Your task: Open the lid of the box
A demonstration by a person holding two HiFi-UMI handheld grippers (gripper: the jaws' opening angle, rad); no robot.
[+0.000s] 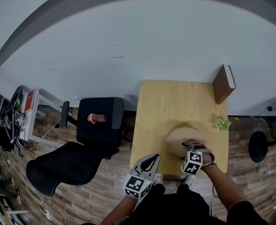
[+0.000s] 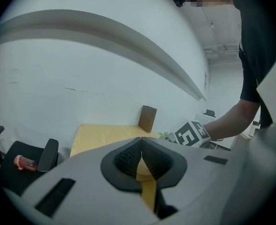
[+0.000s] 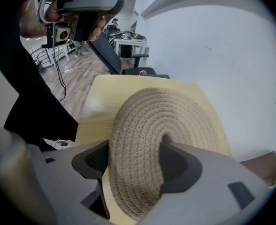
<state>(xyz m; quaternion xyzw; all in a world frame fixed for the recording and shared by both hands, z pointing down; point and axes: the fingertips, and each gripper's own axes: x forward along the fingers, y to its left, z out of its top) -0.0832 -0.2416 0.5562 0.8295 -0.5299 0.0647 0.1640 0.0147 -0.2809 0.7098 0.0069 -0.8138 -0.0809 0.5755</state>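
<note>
round tan woven-rope lid (image 1: 179,138), domed, centre dimple, on wooden table (image 1: 166,102)

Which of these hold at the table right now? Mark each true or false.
1. The right tongs straddle the woven lid. True.
2. The left tongs hold the brown book. False: they are shut on nothing; the book stands at the table's far right corner.
3. A small green plant sits on the table. True.
4. The black chair stands right of the table. False: it stands left of it.
</note>
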